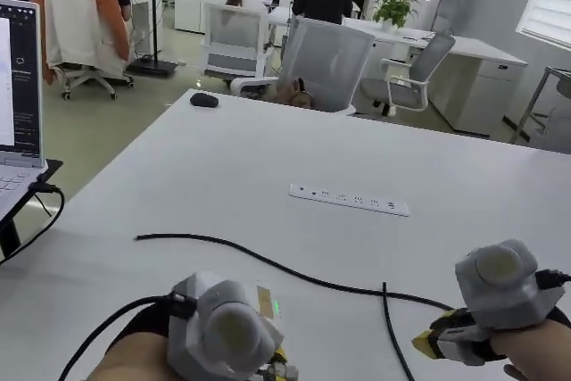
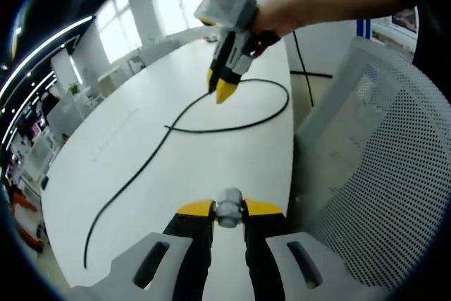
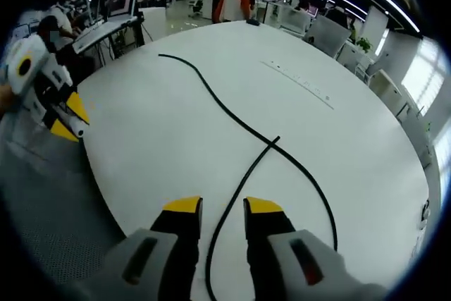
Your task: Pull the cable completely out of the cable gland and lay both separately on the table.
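The left tongs [image 2: 229, 211] clench the cable gland [image 2: 230, 201] over the near edge of the desk [image 2: 211, 170], while the cable [image 2: 169, 129] lies loose there, its length running away beneath the released right tongs [image 3: 222, 209], the nearer pair.

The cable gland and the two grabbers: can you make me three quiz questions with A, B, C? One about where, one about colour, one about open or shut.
1. Where is the cable gland?
A) between the jaws of the left gripper
B) on a chair
C) on the laptop

2. What colour are the fingertips of the right gripper?
A) red
B) yellow
C) green

3. How do the right gripper's jaws stand?
A) shut on the cable
B) shut on the gland
C) open

Answers:
1 A: the left gripper view shows the gland pinched between its tips.
2 B: both tips are bright yellow.
3 C: the tips stand apart, and the black cable shows through the gap.
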Tool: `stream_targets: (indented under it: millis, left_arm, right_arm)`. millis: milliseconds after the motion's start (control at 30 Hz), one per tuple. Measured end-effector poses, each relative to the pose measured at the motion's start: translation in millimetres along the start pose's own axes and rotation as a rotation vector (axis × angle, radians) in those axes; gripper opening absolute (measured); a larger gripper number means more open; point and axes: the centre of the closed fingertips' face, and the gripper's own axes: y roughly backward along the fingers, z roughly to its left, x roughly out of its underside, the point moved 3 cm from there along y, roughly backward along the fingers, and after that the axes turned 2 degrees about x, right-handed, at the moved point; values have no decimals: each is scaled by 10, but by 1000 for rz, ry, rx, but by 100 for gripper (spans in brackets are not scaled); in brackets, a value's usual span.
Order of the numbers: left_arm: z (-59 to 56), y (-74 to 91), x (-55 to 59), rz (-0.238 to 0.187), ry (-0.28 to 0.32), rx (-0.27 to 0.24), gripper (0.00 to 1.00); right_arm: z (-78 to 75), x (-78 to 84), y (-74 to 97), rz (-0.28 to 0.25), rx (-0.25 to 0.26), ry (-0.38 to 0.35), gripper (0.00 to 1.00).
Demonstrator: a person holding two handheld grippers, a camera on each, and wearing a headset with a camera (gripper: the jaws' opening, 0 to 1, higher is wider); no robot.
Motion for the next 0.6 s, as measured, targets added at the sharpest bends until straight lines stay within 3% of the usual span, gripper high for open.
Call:
stream_targets:
  millis: [200,333,433,467,600]
  left_arm:
    - [62,-5,-34,-21,62,17,17]
    - [79,-46,-66,-2,29,43,17]
    - [84,-144,-68,-12,29,97,17]
    - [76,-201,-43,-16,44,128,17]
    - [108,-360,107,6,83,165,17]
  right_arm:
    - [316,95,333,-59,-43,-25,25]
    - [491,156,495,-93,-57,-43,25]
    - [627,212,620,-113,-62,-52,25]
    - [670,237,660,-120,-63,-59,25]
    - [784,305,768,-140,-69,-87,25]
